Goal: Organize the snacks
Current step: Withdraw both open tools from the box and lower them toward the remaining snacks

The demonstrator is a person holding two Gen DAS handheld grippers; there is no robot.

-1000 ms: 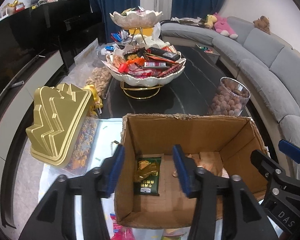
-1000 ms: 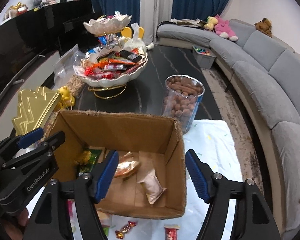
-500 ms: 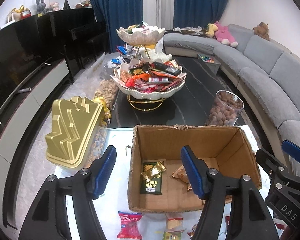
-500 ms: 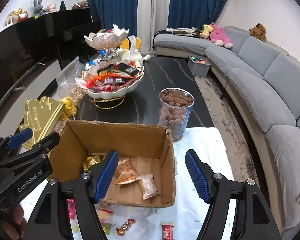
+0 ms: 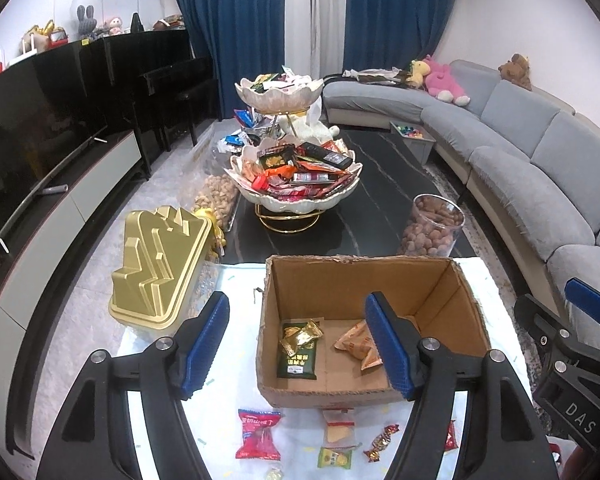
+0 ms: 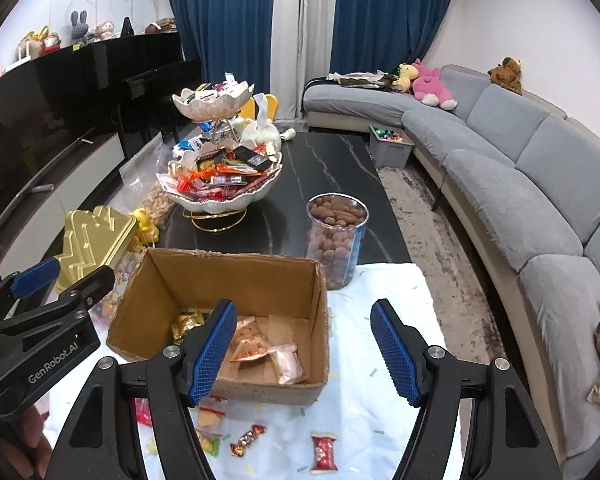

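Observation:
An open cardboard box (image 5: 332,280) (image 6: 236,276) stands on a white cloth. Inside lie a dark green packet (image 5: 298,354), a gold-wrapped sweet (image 5: 300,336), an orange packet (image 5: 358,344) (image 6: 250,344) and a pale packet (image 6: 288,362). Loose snacks lie in front of the box: a red packet (image 5: 258,434), a small yellow-green packet (image 5: 334,458), a wrapped candy (image 5: 380,438) (image 6: 248,438) and a red sweet (image 6: 323,452). My left gripper (image 5: 296,344) is open and empty above the box's near left corner. My right gripper (image 6: 304,352) is open and empty above the box's right side.
A two-tier shell-shaped snack stand (image 5: 296,176) (image 6: 220,176) stands on the dark table behind the box. A clear jar of nuts (image 5: 432,228) (image 6: 336,236) is at the right, a gold lidded container (image 5: 160,268) (image 6: 92,244) at the left. A grey sofa (image 6: 520,184) runs along the right.
Both grippers have pulled back and up from the box, so more of the cloth and loose snacks show. The left gripper's jaws opened wider, leaving the green packet in the box.

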